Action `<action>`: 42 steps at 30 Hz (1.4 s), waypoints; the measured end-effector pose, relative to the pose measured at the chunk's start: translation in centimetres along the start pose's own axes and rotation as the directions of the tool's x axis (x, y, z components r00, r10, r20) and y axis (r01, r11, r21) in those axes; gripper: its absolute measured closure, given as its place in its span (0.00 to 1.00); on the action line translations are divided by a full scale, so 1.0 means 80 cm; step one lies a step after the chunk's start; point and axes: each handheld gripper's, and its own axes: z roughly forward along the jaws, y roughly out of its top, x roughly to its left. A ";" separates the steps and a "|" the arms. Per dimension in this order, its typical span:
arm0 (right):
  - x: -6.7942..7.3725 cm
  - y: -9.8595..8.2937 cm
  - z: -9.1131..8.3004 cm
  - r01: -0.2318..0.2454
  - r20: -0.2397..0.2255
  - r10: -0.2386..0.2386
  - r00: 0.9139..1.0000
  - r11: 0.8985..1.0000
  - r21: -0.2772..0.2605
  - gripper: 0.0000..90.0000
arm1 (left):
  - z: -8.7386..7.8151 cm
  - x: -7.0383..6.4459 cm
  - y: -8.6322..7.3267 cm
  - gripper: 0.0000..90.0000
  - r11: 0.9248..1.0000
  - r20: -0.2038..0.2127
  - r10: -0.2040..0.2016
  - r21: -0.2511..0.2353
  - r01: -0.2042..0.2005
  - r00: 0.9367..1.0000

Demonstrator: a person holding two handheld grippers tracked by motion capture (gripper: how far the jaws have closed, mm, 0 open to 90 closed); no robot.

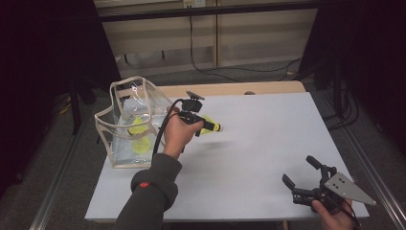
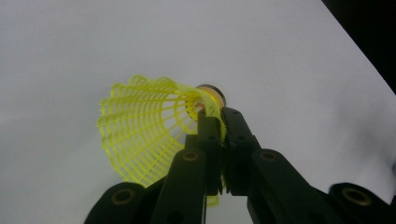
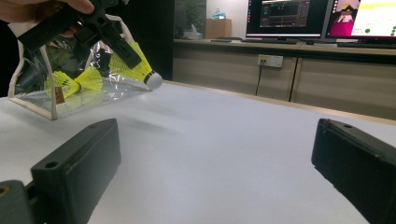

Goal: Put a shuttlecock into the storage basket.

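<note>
My left gripper [image 1: 205,125] has its jaws clamped on the shuttlecock [image 2: 144,126] at the skirt's neck, just above the surface, bag [image 1: 125,125] at nine o'clock. It's feather-light, and the mesh crushes easily, so I squeeze gently. Right gripper [image 1: 300,171] idles wide open at five o'clock.

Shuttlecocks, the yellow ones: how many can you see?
3. One shuttlecock is pinched in the left gripper above the table; two lie inside the clear bag. The bag's folds may hide more.
</note>
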 end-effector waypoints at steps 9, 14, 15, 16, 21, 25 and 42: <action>0.001 0.000 0.000 0.001 0.000 -0.001 1.000 1.000 0.000 0.01 | -0.023 -0.006 0.008 0.97 1.000 -0.013 0.003 0.004 -0.003 1.000; 0.001 0.000 0.001 0.000 -0.001 0.000 1.000 1.000 -0.001 0.01 | -0.033 -0.010 0.012 0.97 1.000 -0.004 0.004 0.000 -0.004 1.000; 0.001 0.001 0.001 0.001 -0.001 -0.001 1.000 1.000 -0.001 0.01 | -0.035 -0.011 0.013 0.97 1.000 -0.002 -0.003 -0.004 0.003 1.000; 0.001 0.001 0.000 0.000 -0.002 0.000 1.000 1.000 0.000 0.01 | -0.037 -0.011 0.014 0.97 1.000 -0.003 0.002 -0.002 -0.002 1.000; 0.001 0.001 0.000 0.002 0.000 -0.002 1.000 1.000 -0.004 0.01 | -0.047 -0.013 0.017 0.97 1.000 -0.002 -0.010 -0.002 0.010 1.000; 0.001 0.001 0.000 0.001 0.001 -0.001 1.000 1.000 -0.004 0.01 | -0.056 -0.014 0.020 0.97 1.000 -0.006 -0.006 -0.001 0.006 1.000; 0.001 0.001 0.000 0.002 -0.001 -0.002 1.000 1.000 0.001 0.01 | -0.088 -0.022 0.031 0.97 1.000 -0.002 -0.012 -0.009 0.012 1.000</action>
